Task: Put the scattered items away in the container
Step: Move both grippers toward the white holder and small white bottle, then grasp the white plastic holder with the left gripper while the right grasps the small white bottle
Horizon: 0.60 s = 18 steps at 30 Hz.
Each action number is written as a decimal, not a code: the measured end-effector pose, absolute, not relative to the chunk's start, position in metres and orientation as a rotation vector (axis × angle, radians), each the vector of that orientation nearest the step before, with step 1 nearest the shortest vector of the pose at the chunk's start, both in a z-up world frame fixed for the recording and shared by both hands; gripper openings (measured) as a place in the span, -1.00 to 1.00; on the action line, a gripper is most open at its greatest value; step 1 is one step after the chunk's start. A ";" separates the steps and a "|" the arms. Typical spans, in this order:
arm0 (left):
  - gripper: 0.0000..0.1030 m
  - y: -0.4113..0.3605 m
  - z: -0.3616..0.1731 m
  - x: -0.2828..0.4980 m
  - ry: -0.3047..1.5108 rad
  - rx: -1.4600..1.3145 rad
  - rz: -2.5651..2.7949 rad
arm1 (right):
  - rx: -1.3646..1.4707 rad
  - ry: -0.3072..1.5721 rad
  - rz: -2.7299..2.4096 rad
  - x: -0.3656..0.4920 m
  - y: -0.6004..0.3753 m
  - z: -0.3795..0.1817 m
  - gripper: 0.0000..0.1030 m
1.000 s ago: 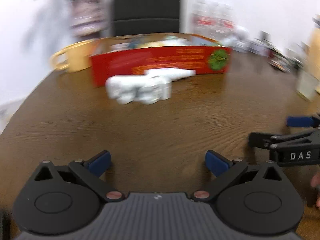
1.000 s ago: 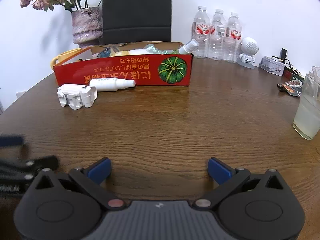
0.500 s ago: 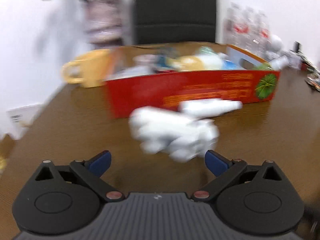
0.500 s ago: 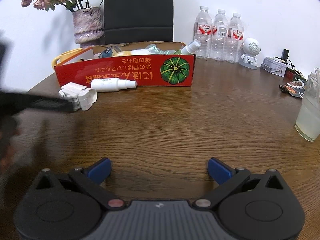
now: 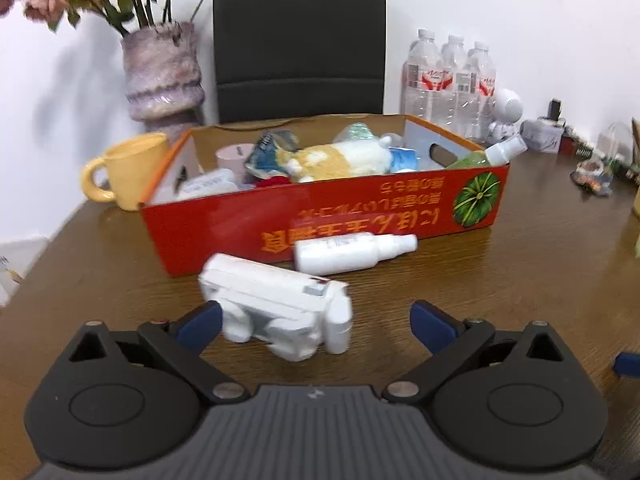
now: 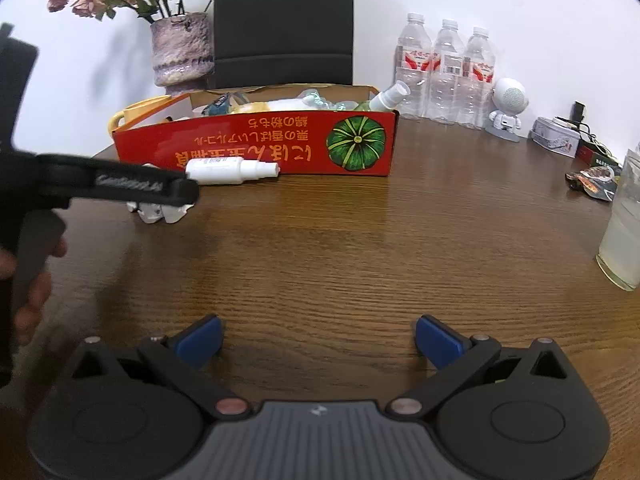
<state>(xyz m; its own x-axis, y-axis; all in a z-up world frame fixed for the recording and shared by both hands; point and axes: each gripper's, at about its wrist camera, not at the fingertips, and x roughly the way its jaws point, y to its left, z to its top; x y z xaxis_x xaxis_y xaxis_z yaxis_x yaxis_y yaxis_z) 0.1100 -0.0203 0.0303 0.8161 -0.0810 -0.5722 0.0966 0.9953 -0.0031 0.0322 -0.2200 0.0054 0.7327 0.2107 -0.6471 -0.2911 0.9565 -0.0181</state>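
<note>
A white folding gadget [image 5: 276, 312] lies on the wooden table [image 5: 520, 280] in front of the red cardboard box [image 5: 320, 216], which holds several items. My left gripper [image 5: 316, 326] straddles the gadget and its jaws are closing; the left pad is at the gadget's side and the right pad stands clear of it. A white spray bottle [image 5: 348, 252] lies against the box's front wall. In the right wrist view one left finger [image 6: 120, 186] covers most of the gadget [image 6: 164, 214]. My right gripper [image 6: 318, 338] hangs open over bare table, well short of the box [image 6: 256, 148].
A yellow mug [image 5: 124, 172] stands left of the box, with a flower vase [image 5: 162, 72] and a black chair [image 5: 300, 40] behind. Water bottles [image 6: 444, 72], a white robot figure [image 6: 508, 112] and a glass of pale drink [image 6: 622, 232] stand to the right.
My left gripper has moved forward toward the box, and the white gadget now sits between its fingers. The right gripper has stayed where it was.
</note>
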 end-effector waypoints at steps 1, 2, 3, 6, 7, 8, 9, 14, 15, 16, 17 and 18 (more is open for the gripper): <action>0.57 -0.015 0.029 0.108 0.622 0.017 -0.076 | -0.125 0.699 0.284 0.034 -0.221 0.006 1.00; 0.42 -0.009 0.027 0.105 0.632 0.013 -0.051 | -0.128 0.702 0.292 0.036 -0.222 0.006 1.00; 0.42 0.000 0.026 0.102 0.633 0.015 -0.009 | -0.134 0.711 0.293 0.039 -0.223 0.008 1.00; 0.44 0.027 0.024 0.085 0.619 -0.012 0.108 | -0.143 0.695 0.357 0.056 -0.218 0.018 0.93; 0.45 0.034 0.024 0.082 0.624 -0.027 0.116 | -0.145 0.678 0.389 0.063 -0.215 0.023 0.91; 0.45 0.039 0.024 0.081 0.628 -0.043 0.120 | -0.161 0.661 0.427 0.072 -0.208 0.027 0.91; 0.45 0.041 0.025 0.080 0.629 -0.054 0.112 | -0.179 0.643 0.465 0.081 -0.200 0.031 0.90; 0.72 0.026 0.029 0.086 0.619 -0.078 -0.055 | -0.266 0.681 0.528 0.157 -0.155 0.024 0.11; 0.77 0.022 0.029 0.090 0.619 -0.084 -0.081 | -0.271 0.705 0.527 0.171 -0.149 0.020 0.11; 0.78 0.018 0.029 0.096 0.624 -0.085 -0.091 | -0.271 0.701 0.537 0.178 -0.145 0.017 0.08; 0.78 0.014 0.028 0.104 0.632 -0.082 -0.099 | -0.271 0.694 0.548 0.185 -0.141 0.014 0.07; 0.78 0.009 0.028 0.111 0.638 -0.074 -0.109 | -0.278 0.683 0.556 0.188 -0.138 0.013 0.07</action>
